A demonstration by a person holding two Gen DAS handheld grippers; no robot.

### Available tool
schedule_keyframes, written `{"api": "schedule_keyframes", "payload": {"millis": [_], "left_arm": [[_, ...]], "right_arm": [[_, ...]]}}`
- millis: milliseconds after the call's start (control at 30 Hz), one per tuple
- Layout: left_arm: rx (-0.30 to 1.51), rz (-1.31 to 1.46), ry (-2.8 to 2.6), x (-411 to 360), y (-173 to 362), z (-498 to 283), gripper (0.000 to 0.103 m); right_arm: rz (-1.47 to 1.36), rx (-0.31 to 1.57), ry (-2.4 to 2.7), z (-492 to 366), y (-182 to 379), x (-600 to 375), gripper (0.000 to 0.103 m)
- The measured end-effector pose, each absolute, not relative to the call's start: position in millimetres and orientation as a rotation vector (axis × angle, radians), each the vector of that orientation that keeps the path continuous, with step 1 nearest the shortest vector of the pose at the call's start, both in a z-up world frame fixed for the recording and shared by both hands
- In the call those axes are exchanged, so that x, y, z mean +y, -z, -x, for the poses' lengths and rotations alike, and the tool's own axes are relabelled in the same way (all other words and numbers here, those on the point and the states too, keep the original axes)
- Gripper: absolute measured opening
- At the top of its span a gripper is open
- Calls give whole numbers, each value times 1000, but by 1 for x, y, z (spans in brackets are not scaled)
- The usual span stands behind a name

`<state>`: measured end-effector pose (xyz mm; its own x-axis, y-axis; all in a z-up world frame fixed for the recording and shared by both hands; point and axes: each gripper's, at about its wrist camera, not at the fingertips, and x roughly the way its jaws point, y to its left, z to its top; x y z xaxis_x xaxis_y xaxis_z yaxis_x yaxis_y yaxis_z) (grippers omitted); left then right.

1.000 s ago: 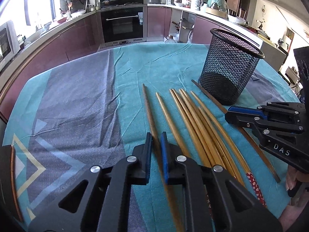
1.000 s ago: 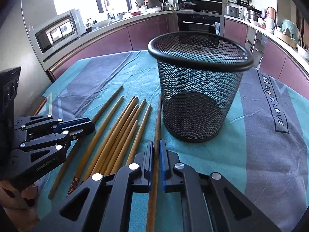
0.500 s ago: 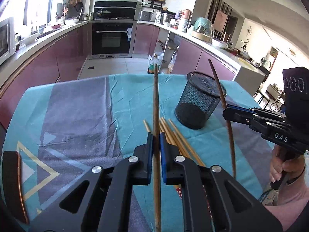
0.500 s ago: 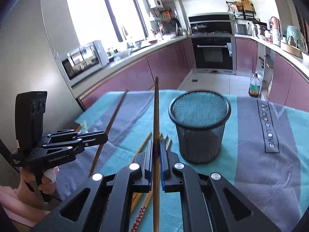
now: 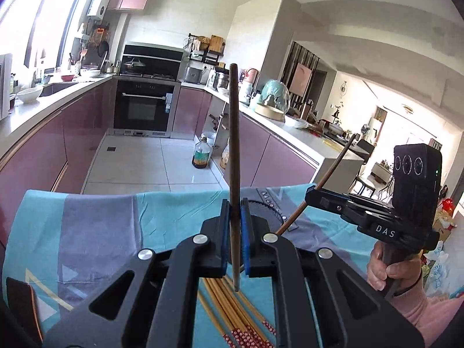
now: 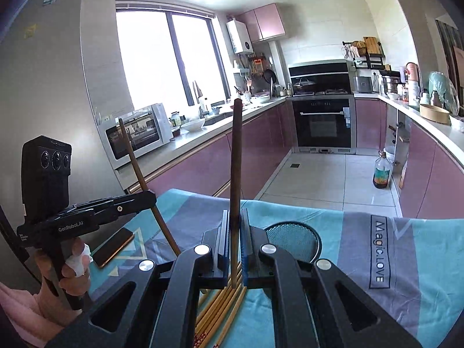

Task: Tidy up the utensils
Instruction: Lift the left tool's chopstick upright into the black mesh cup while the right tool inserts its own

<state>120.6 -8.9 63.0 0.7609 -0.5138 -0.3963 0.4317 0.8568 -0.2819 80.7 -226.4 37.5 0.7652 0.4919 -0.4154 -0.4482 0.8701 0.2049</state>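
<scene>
You have one dark chopstick in each gripper. Your left gripper [image 5: 235, 232] is clamped tight on a dark chopstick [image 5: 233, 133] that stands nearly upright, its long end up in the air and a short end poking out below the pads. Your right gripper [image 6: 233, 237] is closed just as tight on the other dark chopstick [image 6: 236, 156], also close to upright.

These sticks look light, thin, stiff and smooth. Held near one end as they are, the long free part can swing and the stick may pivot or slide between the pads, so a firm squeeze suits them; they are unlikely to break.

The black mesh cup [image 6: 293, 239] stands on the blue and grey tablecloth [image 6: 420, 264], just ahead of your right gripper and partly hidden behind it.

Count: two dark chopsticks, both lifted; one mesh cup; and a bundle of pale bamboo chopsticks [image 5: 229, 307] lying side by side on the cloth below the grippers, roughly six or seven, though the grippers hide part of the bundle. A phone [image 6: 113, 246] lies near the left edge of the table.
</scene>
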Motion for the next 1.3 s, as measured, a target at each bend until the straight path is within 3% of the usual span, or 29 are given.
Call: {"api": "schedule_keyframes", "payload": {"millis": [467, 1000, 1300], "left_arm": [[414, 170, 572, -61, -127, -165, 8], [657, 47, 565, -113, -25, -236, 8], [683, 42, 512, -121, 0, -262, 12]], "right_arm": [[-93, 381, -432, -107, -82, -257, 5], [-40, 697, -422, -164, -15, -240, 5], [-79, 708, -373, -179, -6, -237, 10]]}}
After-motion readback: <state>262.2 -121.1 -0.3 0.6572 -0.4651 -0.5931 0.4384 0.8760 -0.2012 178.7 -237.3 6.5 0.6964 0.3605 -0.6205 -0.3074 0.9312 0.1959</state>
